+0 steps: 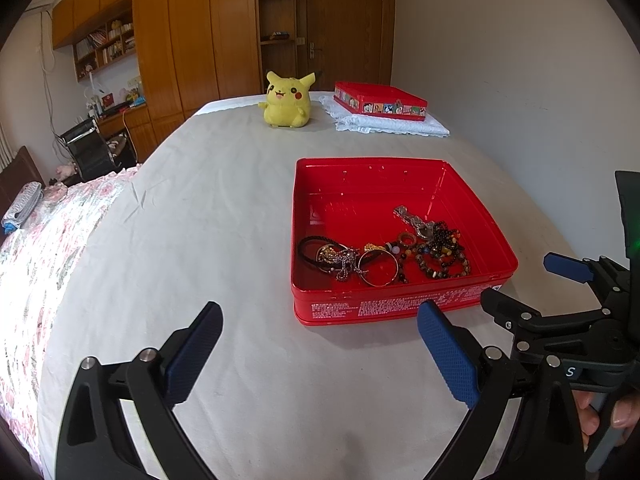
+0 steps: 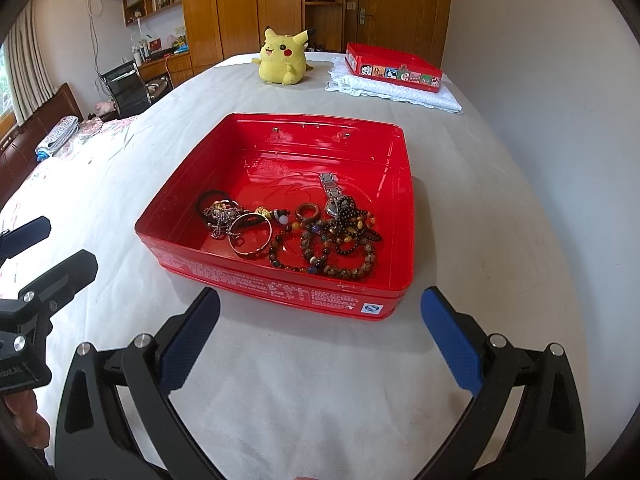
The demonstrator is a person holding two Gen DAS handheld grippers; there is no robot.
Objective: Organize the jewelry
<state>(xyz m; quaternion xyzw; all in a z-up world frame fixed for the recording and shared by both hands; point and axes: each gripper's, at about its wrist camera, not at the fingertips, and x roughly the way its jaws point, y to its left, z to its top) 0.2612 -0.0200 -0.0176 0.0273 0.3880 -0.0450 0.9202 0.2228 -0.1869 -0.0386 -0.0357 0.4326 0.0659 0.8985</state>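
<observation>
Red tin (image 2: 192,264) holds the jewelry (image 2: 304,232) heaped at its near wall, within reach of both grippers (image 1: 320,344) (image 2: 320,332), jaws apart and empty.

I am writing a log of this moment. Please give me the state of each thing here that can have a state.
Left claw: open, empty, above the bed sheet.
Right claw: open, empty, before the tin.
Red tin: no lid on it, jewelry piled in its near half.
Gold bangle: lying flat in the tin.
Second red box: resting on the white folded cloth.
Pikachu plush: sitting upright.
</observation>
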